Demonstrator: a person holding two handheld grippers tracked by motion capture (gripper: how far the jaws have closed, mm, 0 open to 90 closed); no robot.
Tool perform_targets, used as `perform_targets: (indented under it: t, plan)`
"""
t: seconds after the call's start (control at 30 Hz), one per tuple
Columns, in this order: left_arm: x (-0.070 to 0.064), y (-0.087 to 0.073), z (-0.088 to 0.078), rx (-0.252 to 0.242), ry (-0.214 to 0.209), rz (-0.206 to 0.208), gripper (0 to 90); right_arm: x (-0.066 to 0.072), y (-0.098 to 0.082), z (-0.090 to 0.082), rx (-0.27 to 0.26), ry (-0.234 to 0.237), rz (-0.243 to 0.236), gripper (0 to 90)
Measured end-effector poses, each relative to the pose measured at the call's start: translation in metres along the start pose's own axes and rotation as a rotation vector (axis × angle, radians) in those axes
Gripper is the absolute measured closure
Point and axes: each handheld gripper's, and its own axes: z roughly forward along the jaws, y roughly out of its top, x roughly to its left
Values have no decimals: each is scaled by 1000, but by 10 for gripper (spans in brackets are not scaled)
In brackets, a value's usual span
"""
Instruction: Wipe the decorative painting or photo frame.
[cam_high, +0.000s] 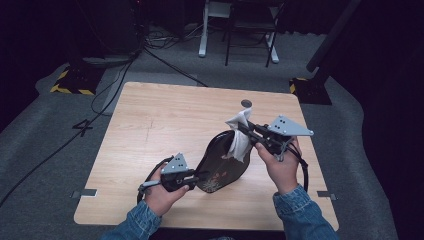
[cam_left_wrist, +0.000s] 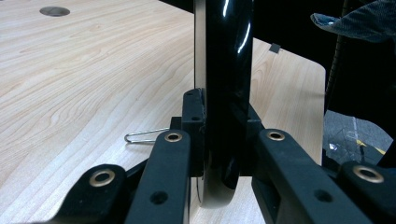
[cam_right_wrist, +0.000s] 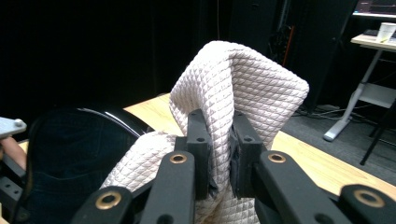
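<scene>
Two hand-held grippers are working one glossy black oval plate (cam_high: 220, 162), standing on edge on the pale wooden table (cam_high: 150, 130): the left gripper (cam_high: 196, 176) is clamping its rim while the right gripper (cam_high: 243, 128), pinching a quilted white cloth (cam_high: 240, 137), is wiping the plate's upper edge; steady bracing likely matters.

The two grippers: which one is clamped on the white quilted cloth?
The right gripper, pinching a fold of the white quilted cloth. The left gripper grips the glossy black case instead.
</scene>
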Motion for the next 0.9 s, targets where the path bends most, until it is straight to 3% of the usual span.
perform_targets:
  t: [0.33, 0.9]
  plan:
    - [0, 0, 0, 0, 1, 3, 801, -6, -7, -4, 18, -49, -28, 812]
    - [0, 0, 1, -3, -3, 3, 801, -18, -19, -12, 33, -97, -6, 813]
